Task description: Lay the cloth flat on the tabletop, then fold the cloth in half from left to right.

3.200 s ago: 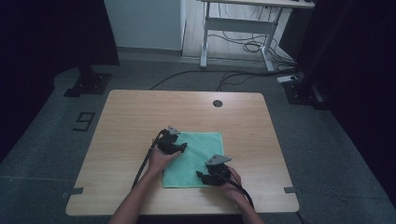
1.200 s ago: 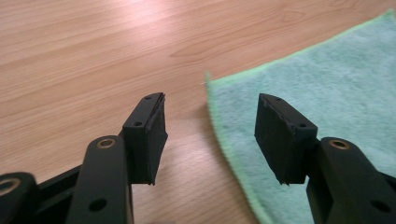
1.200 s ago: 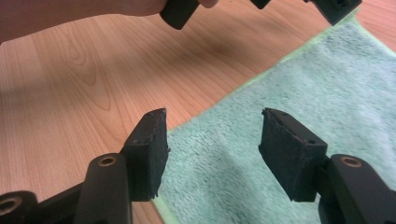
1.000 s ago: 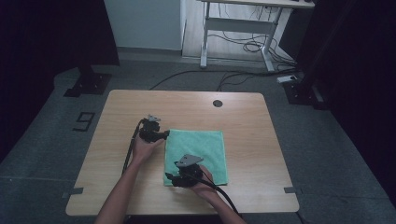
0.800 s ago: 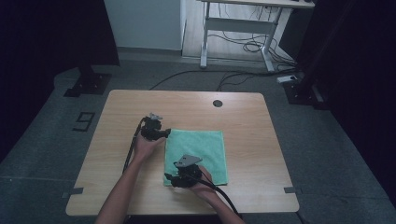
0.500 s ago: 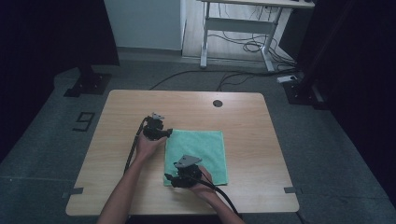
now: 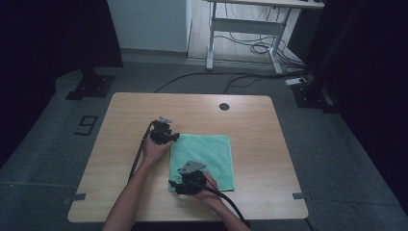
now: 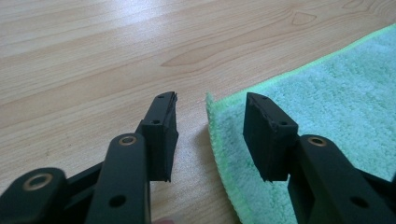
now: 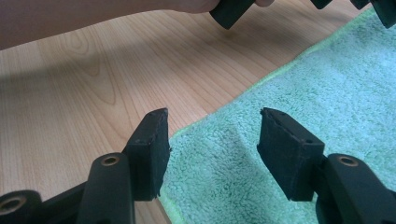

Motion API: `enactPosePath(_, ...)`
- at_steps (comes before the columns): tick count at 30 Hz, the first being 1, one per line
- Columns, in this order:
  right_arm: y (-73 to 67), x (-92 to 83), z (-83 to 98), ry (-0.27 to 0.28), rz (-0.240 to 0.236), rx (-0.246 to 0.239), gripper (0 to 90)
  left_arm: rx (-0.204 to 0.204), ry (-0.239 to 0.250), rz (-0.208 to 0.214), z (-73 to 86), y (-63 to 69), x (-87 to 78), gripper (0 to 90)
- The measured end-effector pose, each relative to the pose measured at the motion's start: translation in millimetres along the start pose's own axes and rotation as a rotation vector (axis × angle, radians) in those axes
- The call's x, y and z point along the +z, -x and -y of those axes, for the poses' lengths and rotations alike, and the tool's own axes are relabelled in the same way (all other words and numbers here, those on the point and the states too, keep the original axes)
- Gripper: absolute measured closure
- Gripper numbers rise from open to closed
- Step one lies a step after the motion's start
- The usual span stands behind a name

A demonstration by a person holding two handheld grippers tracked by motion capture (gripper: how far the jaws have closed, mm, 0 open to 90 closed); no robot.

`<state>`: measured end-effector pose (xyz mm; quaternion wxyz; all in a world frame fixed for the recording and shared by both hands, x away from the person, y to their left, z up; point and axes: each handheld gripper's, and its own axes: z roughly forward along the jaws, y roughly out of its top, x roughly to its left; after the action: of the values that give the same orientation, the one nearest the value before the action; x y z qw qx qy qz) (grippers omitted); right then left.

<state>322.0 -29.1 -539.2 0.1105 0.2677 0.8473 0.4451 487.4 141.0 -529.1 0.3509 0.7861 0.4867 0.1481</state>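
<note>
Hand-held gripper pair (image 7: 169, 138) (image 7: 179, 186), two, open, one green towel (image 7: 211, 154), one table (image 7: 250, 120)

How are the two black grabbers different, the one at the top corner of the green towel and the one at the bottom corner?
The left gripper sits at the green towel's far left corner; the right gripper sits at its near left corner. The left gripper's jaws have just been closing, with the corner between them but not pinched; the right gripper's jaws straddle the towel's edge. The left gripper points right; the right gripper points left. Both are black, open and low over the table.
</note>
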Motion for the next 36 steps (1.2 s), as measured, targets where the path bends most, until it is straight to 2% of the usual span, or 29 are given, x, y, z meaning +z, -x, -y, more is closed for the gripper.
enactPosePath(6,-1.6,1.2,0.2,0.001,-0.014,0.001,44.0,-0.006,-0.001,0.002,-1.0,0.4,0.5,55.8)
enactPosePath(16,-10.4,9.3,2.4,-0.023,-0.056,-0.006,48.2,-0.004,-0.011,-0.017,0.0,2.6,3.3,65.9)
enactPosePath(24,-14.9,15.0,4.6,-0.060,-0.043,-0.035,49.8,0.001,-0.018,-0.012,2.7,4.2,3.9,72.7)
enactPosePath(27,-18.2,12.6,3.4,-0.048,-0.028,-0.050,49.7,0.007,-0.023,-0.013,3.7,5.7,5.3,75.0)
enactPosePath(31,-23.1,7.4,1.0,-0.018,-0.051,-0.063,50.3,0.007,-0.026,-0.008,3.8,6.7,5.7,76.1)
enactPosePath(33,-25.2,7.9,1.7,-0.028,-0.071,-0.073,51.2,0.006,-0.022,-0.006,3.6,7.0,5.4,77.0)
enactPosePath(36,-25.8,10.8,5.0,-0.062,-0.070,-0.075,51.3,0.013,-0.021,-0.008,3.2,7.0,3.9,79.0)
